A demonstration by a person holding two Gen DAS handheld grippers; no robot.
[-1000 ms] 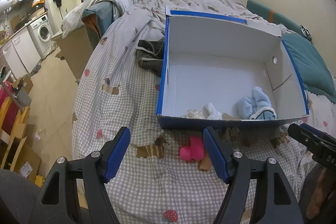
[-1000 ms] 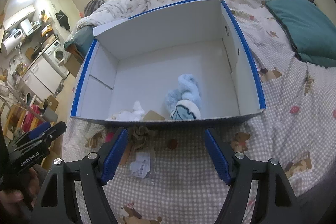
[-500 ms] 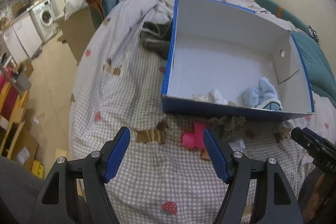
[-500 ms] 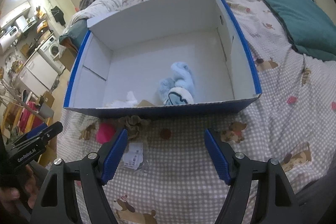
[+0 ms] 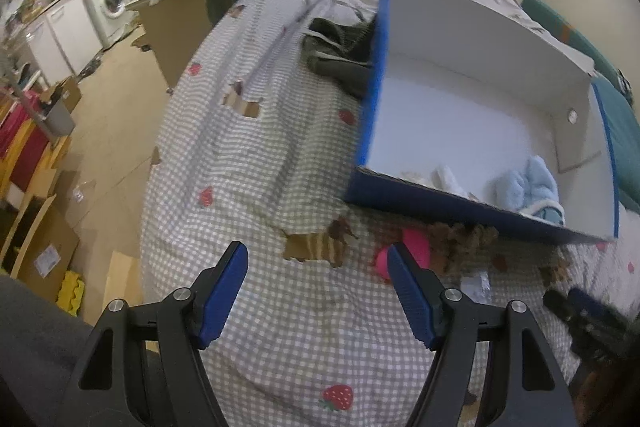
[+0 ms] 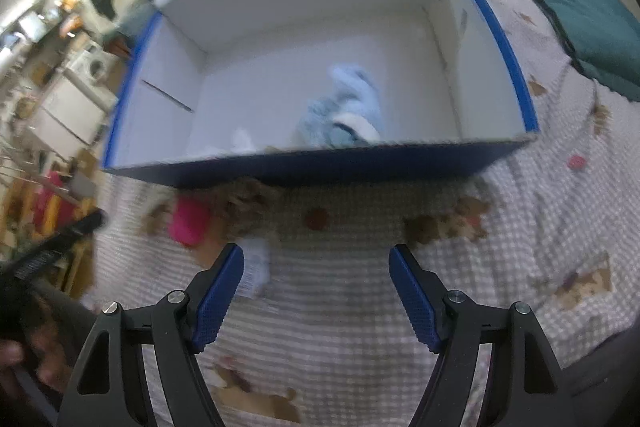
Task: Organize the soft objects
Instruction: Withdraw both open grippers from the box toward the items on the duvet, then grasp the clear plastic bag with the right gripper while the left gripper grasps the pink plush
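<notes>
A blue box with a white inside (image 5: pixel 460 115) (image 6: pixel 320 163) lies on the checked bed. A light blue plush (image 5: pixel 528 187) (image 6: pixel 352 111) and a small white soft thing (image 5: pixel 444 179) (image 6: pixel 240 141) lie in it near the front wall. In front of the box lie a pink soft toy (image 5: pixel 412 247) (image 6: pixel 190 221), a brown fuzzy toy (image 5: pixel 464 239) (image 6: pixel 248 203) and a clear white packet (image 6: pixel 254 267). My left gripper (image 5: pixel 316 283) is open and empty, left of the pink toy. My right gripper (image 6: pixel 316 283) is open and empty, right of the packet.
Dark folded clothes (image 5: pixel 340 55) lie left of the box. A teal pillow (image 6: pixel 576 19) lies at the right. The bed's left edge drops to a floor with cardboard (image 5: pixel 40 247) and a washing machine (image 5: pixel 110 1).
Both grippers have drawn back from the box and toward the bed's near side. The toys in front of the box have come into fuller view. Both stay open.
</notes>
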